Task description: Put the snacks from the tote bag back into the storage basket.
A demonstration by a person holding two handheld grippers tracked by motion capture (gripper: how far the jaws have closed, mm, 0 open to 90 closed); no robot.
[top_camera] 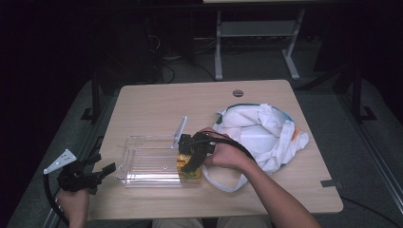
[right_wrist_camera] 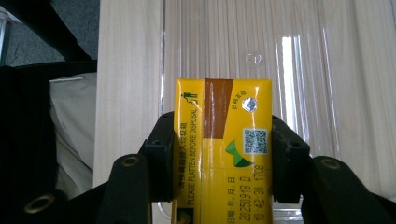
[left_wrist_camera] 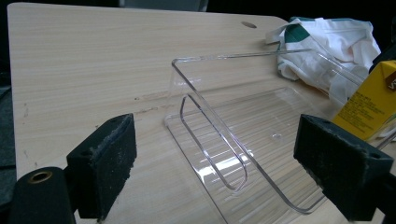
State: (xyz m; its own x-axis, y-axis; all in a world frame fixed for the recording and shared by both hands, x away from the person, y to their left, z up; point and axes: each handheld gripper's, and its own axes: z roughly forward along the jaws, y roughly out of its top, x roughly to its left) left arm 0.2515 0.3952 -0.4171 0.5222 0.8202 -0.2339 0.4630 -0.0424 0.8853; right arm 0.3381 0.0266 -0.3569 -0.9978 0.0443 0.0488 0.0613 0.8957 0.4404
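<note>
Your left gripper [top_camera: 102, 172] idles wide open and empty at the near left edge; keep it clear. Your right gripper [right_wrist_camera: 223, 154] is clamped on both sides of the yellow carton [right_wrist_camera: 222, 154], at the right end of the clear tray [top_camera: 142, 164]. Lower it straight, keep it upright, release once seated. The cloth bag [top_camera: 261, 133] lies beyond.

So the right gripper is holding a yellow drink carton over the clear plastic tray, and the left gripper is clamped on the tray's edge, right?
Not quite. The left gripper is open and apart from the clear plastic tray, as the left gripper view shows. The right gripper does hold the yellow drink carton over the tray.
</note>
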